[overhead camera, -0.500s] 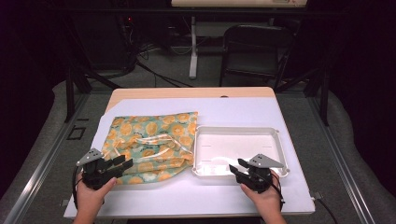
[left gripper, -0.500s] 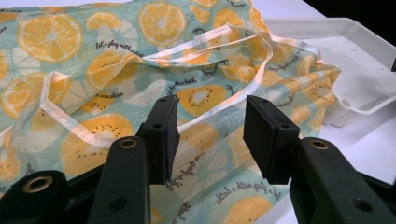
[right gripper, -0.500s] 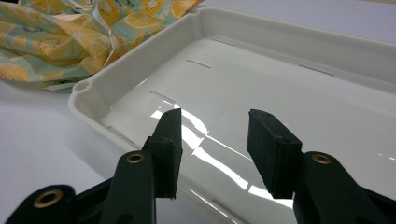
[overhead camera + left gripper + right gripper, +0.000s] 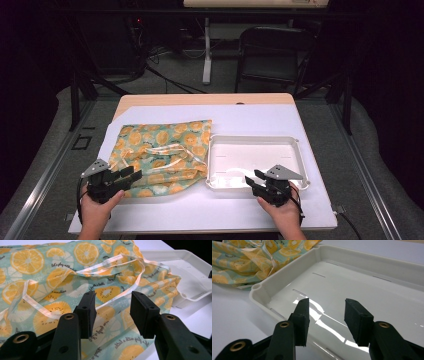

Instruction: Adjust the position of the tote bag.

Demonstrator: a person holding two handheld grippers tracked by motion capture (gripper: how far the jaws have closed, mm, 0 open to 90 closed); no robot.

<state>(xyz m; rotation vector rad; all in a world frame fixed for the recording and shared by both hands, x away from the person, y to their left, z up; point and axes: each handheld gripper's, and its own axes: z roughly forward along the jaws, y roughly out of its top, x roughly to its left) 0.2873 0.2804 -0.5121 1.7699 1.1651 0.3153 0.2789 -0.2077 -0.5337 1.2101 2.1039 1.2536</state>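
A fabric bag (image 4: 162,155) printed with orange and kiwi slices lies flat on the table's left half, its pale handles (image 4: 126,263) on top. My left gripper (image 4: 129,176) hovers over the bag's near edge, jaws open with nothing between them; in the left gripper view (image 4: 112,312) the cloth shows below the gap. A white plastic tray (image 4: 300,150) sits empty to the right of the bag. My right gripper (image 4: 252,179) is open at the tray's near rim (image 4: 259,296), pointing into it.
The white tabletop (image 4: 200,207) has free room along its front edge and behind the tray. A dark chair (image 4: 272,52) and stand legs are on the floor beyond the table's far edge.
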